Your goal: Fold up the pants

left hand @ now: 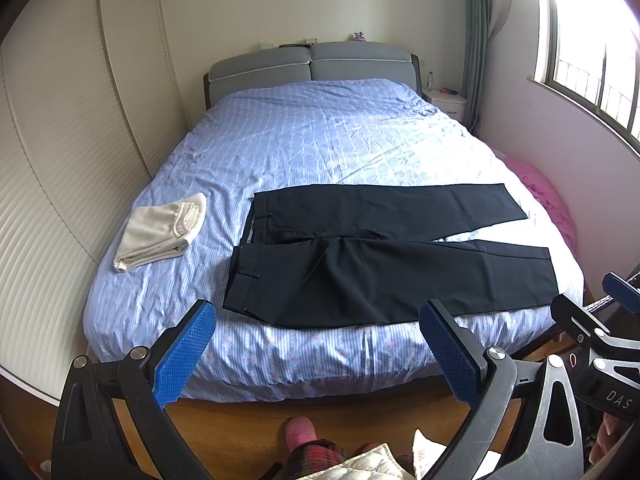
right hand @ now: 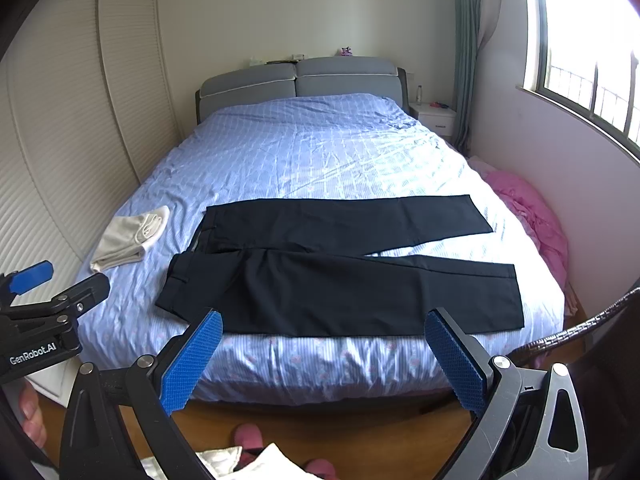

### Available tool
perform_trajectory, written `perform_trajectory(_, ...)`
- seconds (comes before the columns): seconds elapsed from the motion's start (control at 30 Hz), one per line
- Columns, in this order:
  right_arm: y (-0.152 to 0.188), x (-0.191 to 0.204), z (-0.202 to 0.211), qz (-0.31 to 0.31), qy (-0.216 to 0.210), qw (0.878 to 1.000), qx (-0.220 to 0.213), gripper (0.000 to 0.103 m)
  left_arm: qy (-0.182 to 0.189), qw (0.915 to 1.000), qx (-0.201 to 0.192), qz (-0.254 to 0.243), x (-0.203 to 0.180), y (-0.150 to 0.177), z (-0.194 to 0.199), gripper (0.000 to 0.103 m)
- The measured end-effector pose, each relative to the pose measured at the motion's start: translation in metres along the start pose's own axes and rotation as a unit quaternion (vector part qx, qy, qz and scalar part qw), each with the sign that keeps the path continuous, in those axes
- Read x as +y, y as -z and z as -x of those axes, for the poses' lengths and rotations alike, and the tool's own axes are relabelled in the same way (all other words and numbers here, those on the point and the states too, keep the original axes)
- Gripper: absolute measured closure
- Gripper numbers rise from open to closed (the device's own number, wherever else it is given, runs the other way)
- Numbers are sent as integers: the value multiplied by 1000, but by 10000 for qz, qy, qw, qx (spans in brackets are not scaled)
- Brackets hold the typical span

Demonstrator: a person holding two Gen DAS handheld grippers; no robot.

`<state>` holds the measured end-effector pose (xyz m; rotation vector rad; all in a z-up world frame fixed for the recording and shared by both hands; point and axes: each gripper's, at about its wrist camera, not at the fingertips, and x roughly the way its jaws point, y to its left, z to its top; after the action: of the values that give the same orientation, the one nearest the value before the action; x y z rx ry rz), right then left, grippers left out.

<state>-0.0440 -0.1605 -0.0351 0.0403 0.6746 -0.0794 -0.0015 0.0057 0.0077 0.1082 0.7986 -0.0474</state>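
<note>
A wide bed (left hand: pixel 320 128) with a blue striped sheet fills most of both views, its grey padded headboard (left hand: pixel 310 66) against the far wall. A ribbed cream wardrobe (left hand: pixel 60 140) runs along the left side, and a window (left hand: pixel 600 60) with a grey-green curtain (left hand: pixel 478 32) lights the right side. A heap of pink bedding (left hand: pixel 548 200) sits between the bed and the window wall.

The dark pants (left hand: pixel 380 256) lie flat across the near end of the bed, waistband to the left and both legs stretched out to the right, slightly spread so a wedge of sheet shows between them. The near leg reaches close to the foot edge of the mattress.

A folded cream towel (left hand: pixel 160 230) rests on the sheet just left of the waistband, apart from it. A small white nightstand (left hand: pixel 448 102) stands by the far right corner.

The left hand-held gripper (left hand: pixel 316 340) hovers above the foot of the bed with its blue-padded fingers spread wide, holding nothing. The right hand-held gripper (right hand: pixel 322 346) hangs beside it, fingers equally wide apart and empty.
</note>
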Motion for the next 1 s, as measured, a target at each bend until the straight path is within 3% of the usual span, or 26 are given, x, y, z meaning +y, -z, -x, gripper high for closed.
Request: perform_trajectory(1.0,-2,-1,5,52,-4,10000,-47,1,54,9999,-26,86,9,2,4,0)
